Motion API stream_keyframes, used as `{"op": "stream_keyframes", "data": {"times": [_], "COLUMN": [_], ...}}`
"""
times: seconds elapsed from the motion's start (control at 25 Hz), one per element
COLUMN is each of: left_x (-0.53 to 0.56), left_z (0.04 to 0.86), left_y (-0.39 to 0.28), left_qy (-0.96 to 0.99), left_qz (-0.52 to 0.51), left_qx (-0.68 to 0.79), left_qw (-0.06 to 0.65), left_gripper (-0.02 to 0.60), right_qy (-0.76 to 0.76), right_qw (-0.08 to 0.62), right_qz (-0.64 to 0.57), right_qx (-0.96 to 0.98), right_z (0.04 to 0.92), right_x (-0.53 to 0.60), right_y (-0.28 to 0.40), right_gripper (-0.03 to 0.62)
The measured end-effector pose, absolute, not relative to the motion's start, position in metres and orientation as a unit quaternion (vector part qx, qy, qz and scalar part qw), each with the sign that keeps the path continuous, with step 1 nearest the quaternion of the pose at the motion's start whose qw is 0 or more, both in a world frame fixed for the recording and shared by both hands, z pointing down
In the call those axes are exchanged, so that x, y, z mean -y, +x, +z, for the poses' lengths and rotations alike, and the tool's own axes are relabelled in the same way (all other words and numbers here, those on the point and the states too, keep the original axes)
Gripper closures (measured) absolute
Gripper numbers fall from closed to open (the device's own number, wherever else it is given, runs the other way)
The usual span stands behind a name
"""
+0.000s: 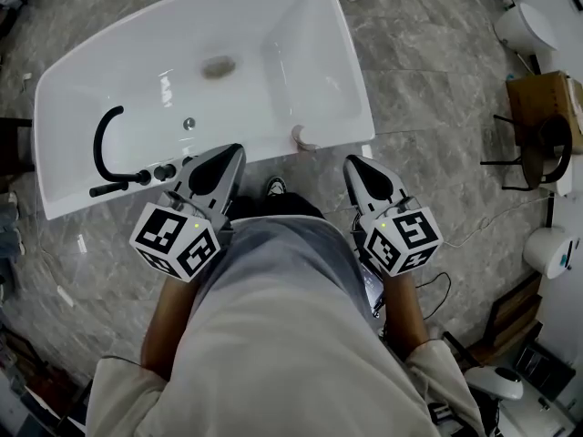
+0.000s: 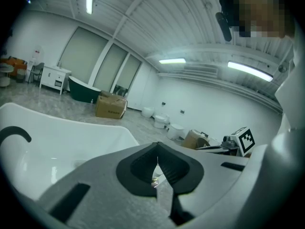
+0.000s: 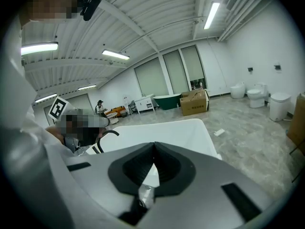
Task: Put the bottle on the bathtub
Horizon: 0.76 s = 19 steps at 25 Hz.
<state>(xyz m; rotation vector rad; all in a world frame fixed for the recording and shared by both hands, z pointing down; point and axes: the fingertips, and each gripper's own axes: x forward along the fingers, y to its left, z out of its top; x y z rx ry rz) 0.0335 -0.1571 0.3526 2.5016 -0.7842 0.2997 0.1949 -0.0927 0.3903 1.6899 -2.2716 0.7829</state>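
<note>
A white bathtub [image 1: 264, 150] lies below me, and a small pale bottle [image 1: 301, 137] rests on its near rim towards the right. My left gripper [image 1: 233, 151] is shut and empty, its tip over the near rim left of the bottle. My right gripper [image 1: 352, 162] is also shut and empty, just right of and nearer than the bottle. In the left gripper view the jaws [image 2: 157, 159] meet, with the bottle [image 2: 153, 178] showing small under them. The right gripper view shows closed jaws [image 3: 153, 156] above the bottle [image 3: 143, 194] and the bathtub [image 3: 181, 132].
A black curved faucet [image 1: 107, 144] stands on the tub's near left rim, and the drain [image 1: 217, 66] is in the basin. My shoe [image 1: 274, 187] touches the tub's foot. A brown box and dark chair [image 1: 542, 126] and white toilets [image 1: 524, 25] stand at the right.
</note>
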Motion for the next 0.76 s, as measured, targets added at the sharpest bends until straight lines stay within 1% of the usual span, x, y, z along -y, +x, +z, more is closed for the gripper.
{"op": "stream_keyframes", "data": {"times": [0.12,0.28,0.6,0.76], "left_x": [0.156,0.15,0.136,0.133], "left_z": [0.354,0.358,0.354,0.356], "left_y": [0.029,0.026,0.036,0.041], "left_qy": [0.914,0.912,0.92,0.925], "left_qz": [0.103,0.108,0.108,0.113], "left_qx": [0.285,0.284,0.26,0.246], "left_qw": [0.27,0.277,0.272,0.268], "left_gripper": [0.572,0.572,0.572,0.572], "right_qy": [0.563,0.57,0.537,0.504], "right_qw": [0.111,0.105,0.115,0.143], "right_qz": [0.271,0.276,0.261,0.234], "right_qx": [0.773,0.767,0.794,0.819], "right_z": [0.394,0.39,0.377,0.374], "right_x": [0.09,0.085,0.072,0.069], "right_y": [0.187,0.187,0.174,0.159], "right_gripper": [0.583,0.583,0.583,0.583]}}
